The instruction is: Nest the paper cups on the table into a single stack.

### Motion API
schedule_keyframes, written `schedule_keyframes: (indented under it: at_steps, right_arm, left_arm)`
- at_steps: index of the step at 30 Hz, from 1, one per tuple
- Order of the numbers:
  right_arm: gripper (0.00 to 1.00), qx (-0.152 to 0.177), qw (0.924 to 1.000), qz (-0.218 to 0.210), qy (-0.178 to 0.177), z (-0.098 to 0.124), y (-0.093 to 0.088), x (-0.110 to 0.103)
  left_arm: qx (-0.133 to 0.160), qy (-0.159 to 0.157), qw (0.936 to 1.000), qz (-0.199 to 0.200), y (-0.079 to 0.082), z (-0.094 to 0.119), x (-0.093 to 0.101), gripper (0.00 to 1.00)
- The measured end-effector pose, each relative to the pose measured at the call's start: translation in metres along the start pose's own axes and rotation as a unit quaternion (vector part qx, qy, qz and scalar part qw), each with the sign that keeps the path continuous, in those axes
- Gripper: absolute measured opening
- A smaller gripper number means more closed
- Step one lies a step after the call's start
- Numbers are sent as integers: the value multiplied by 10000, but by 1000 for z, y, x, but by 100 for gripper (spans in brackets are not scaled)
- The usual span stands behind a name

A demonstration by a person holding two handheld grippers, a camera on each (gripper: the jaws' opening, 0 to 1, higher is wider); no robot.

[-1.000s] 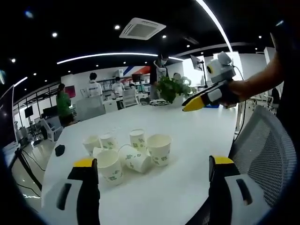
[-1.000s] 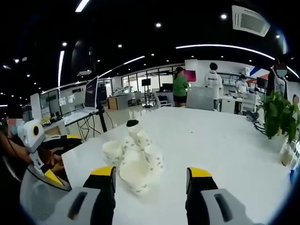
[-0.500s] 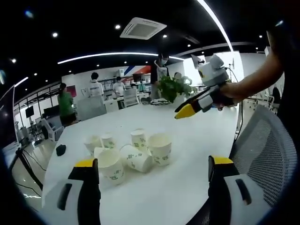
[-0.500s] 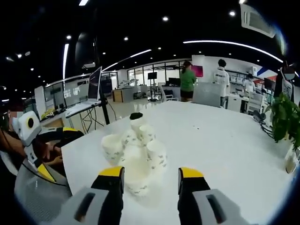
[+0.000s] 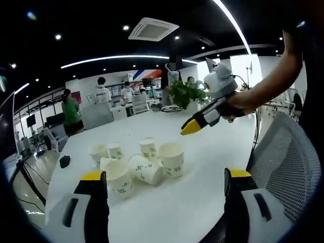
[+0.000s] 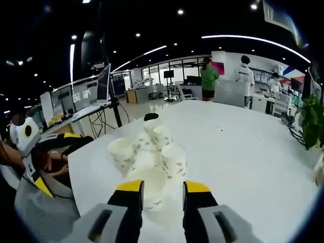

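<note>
Several white paper cups with green print cluster on the white table (image 5: 217, 147). Most stand upright, such as one cup (image 5: 172, 159); another cup (image 5: 147, 171) lies on its side. My left gripper (image 5: 165, 175) is wide open, short of the cluster, with nothing in it. My right gripper (image 5: 190, 127) hangs above and right of the cups, held by a hand. In the right gripper view, my right gripper (image 6: 163, 187) is open with a narrow gap, just above the nearest cup (image 6: 152, 183) of the cluster (image 6: 147, 152). My left gripper (image 6: 53, 163) is at the left edge.
A small black object (image 5: 65, 162) lies on the table beyond the cups (image 6: 151, 117). A potted plant (image 5: 186, 94) stands at the far edge. A grey mesh chair (image 5: 283, 162) is at the near right. People stand at desks in the background.
My right gripper has moved down toward the cups and its jaws have narrowed. My left gripper has stayed open and still.
</note>
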State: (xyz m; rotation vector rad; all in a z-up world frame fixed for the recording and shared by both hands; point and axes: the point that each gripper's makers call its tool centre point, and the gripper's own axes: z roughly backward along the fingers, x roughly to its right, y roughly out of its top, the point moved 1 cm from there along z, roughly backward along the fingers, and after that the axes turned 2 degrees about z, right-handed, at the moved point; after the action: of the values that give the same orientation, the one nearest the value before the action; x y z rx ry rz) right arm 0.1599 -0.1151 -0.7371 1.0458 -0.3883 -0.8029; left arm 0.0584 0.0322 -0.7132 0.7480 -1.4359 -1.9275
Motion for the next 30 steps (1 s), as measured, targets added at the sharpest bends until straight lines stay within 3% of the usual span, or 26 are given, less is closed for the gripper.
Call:
schedule_keyframes:
  at_steps: [16, 30]
  right_arm:
    - [19, -258, 9990, -350, 95, -21, -12, 11]
    - [12, -512, 9968, -590, 172, -37, -15, 6]
  left_arm:
    - [-44, -6, 10000, 46, -3, 0, -1, 94]
    - [-105, 34, 9999, 31, -4, 0, -2, 91]
